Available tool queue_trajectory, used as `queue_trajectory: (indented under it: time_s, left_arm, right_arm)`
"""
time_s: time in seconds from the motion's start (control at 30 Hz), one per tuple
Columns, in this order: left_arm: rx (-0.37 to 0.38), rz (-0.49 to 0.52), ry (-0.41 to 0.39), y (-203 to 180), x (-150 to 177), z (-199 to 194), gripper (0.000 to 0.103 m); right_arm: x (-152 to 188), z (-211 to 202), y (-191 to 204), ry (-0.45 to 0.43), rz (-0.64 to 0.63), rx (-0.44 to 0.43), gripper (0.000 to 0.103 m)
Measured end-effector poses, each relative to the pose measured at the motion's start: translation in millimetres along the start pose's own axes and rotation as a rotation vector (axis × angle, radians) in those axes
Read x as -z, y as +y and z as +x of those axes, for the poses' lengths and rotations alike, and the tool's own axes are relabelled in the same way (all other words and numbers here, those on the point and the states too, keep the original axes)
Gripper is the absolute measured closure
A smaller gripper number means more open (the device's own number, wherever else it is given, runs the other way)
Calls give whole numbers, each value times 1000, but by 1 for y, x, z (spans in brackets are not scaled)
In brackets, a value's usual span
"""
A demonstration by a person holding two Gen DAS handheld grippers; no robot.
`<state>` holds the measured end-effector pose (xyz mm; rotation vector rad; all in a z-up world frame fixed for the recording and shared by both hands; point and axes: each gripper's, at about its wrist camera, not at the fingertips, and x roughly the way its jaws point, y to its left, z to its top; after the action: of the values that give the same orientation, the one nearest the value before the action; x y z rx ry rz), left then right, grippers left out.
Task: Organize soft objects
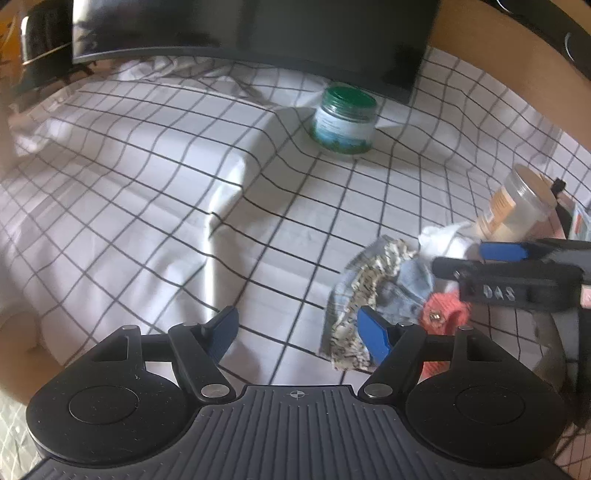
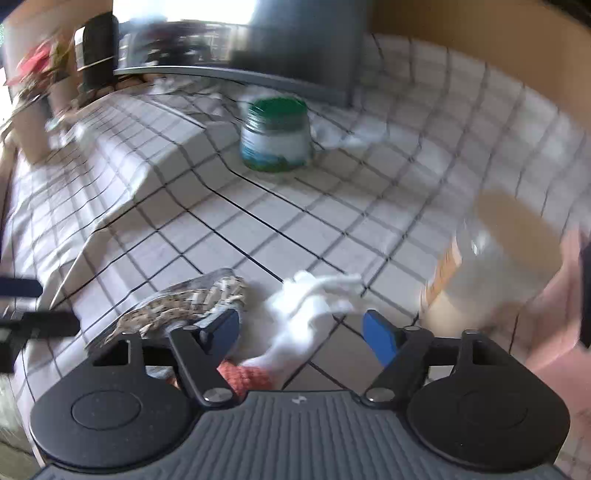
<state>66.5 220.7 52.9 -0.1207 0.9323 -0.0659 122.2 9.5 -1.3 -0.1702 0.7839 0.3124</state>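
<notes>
A small heap of soft things lies on the checked cloth: a beige speckled fabric (image 1: 369, 280) (image 2: 184, 302), a pale blue cloth (image 1: 410, 288), a coral knitted piece (image 1: 443, 310) (image 2: 247, 376) and a white cloth (image 1: 443, 240) (image 2: 310, 306). My left gripper (image 1: 299, 332) hovers open just left of the heap, its right finger beside the speckled fabric and nothing between the fingers. My right gripper (image 2: 302, 332) reaches over the heap from the right and straddles the white cloth. Its pads stand apart from that cloth. The right wrist view is blurred.
A green-lidded jar (image 1: 343, 122) (image 2: 275, 136) stands behind the heap. A clear jar with a tan lid (image 1: 517, 210) (image 2: 498, 266) sits close on the right. A dark monitor (image 1: 258, 29) lines the back. The tablecloth (image 1: 295, 206) humps over a raised block (image 1: 166, 155) at the left.
</notes>
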Motion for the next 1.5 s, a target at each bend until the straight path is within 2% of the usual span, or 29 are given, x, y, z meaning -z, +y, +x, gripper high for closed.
queue_trajectory:
  time_s: [0.03, 0.07, 0.1, 0.13, 0.17, 0.2, 0.43, 0.6, 0.73, 0.83, 0.97, 1.07, 1.13, 1.27, 1.33, 1.5]
  left_arm:
    - [6, 8, 7, -2, 1, 1, 26]
    - [13, 16, 14, -4, 2, 2, 26]
    - [19, 21, 19, -6, 2, 3, 26]
    - [25, 25, 24, -8, 2, 4, 26]
    - [30, 30, 27, -10, 3, 5, 26]
    - [33, 34, 28, -12, 3, 6, 26]
    - [61, 70, 30, -29, -2, 12, 26]
    - [82, 104, 32, -43, -4, 13, 26]
    - [109, 114, 31, -54, -8, 17, 26]
    - [151, 130, 36, -69, -14, 20, 27]
    - [260, 178, 56, -103, -16, 25, 27]
    - [360, 245, 68, -140, -17, 32, 27]
    - [395, 315, 71, -166, -14, 39, 26]
    - [369, 433, 122, -208, -3, 59, 26]
    - [326, 483, 143, -219, 1, 69, 26]
    - [287, 522, 138, -229, 2, 82, 27]
  right_arm:
    - [0, 3, -2, 8, 16, -10, 44]
    - [-1, 6, -4, 20, 29, -19, 57]
    - [-1, 8, -6, 37, 38, -36, 66]
    - [-2, 8, -7, 49, 44, -52, 83]
    - [-1, 5, -7, 46, 45, -56, 91]
    - [-2, -2, -8, 27, 43, -59, 93]
    - [-9, -72, -21, -177, 52, -65, 95]
    - [-3, -102, -40, -215, 76, -22, 95]
    - [19, -114, -56, -179, 98, 36, 95]
    - [43, -113, -68, -121, 118, 105, 95]
    - [68, -104, -81, -35, 181, 114, 95]
    - [84, -103, -84, -17, 194, 121, 95]
    - [93, -102, -87, -7, 218, 113, 95]
    - [110, -99, -95, 13, 279, 101, 94]
    - [116, -98, -99, 20, 300, 94, 94]
    - [126, -99, -105, 19, 327, 96, 94]
